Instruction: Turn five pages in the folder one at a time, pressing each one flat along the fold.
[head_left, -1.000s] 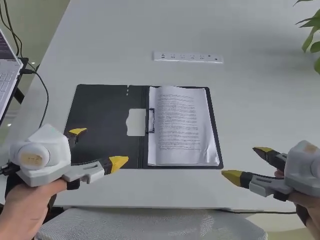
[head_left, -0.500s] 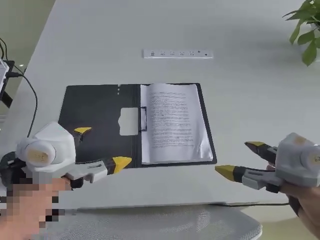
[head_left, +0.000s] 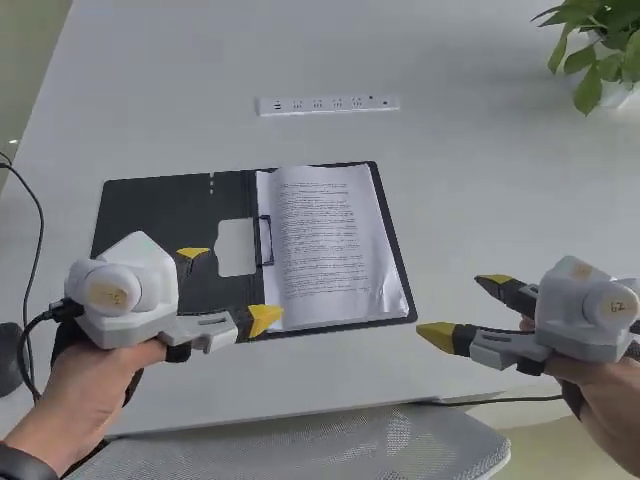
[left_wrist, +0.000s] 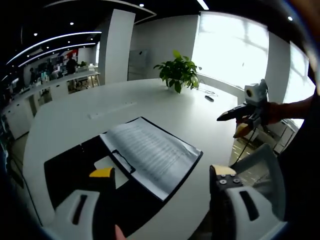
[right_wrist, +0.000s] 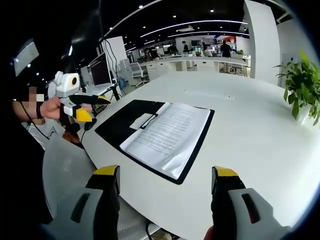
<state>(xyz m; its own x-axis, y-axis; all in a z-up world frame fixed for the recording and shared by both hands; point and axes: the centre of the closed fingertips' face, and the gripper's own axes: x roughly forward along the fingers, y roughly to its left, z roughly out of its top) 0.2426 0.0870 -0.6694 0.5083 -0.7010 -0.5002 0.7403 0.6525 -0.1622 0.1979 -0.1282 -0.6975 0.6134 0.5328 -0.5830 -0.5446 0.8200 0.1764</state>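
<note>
Head view is showing the folder (head_left: 150, 215) lying open on the table (head_left: 480, 180), its pages (head_left: 330, 245) stacked on the right half. The left tongs (head_left: 228, 286) and right tongs (head_left: 465, 309) are hovering at its near corners, gaping wide, gripping nothing.

Open-plan office: desk rows (right_wrist: 200, 59), monitors (right_wrist: 100, 70).

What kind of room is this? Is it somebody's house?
Most likely an open-plan office, not a house: a big white table with a built-in power strip, rows of desks with computer screens behind, and a folder of printed pages.
</note>
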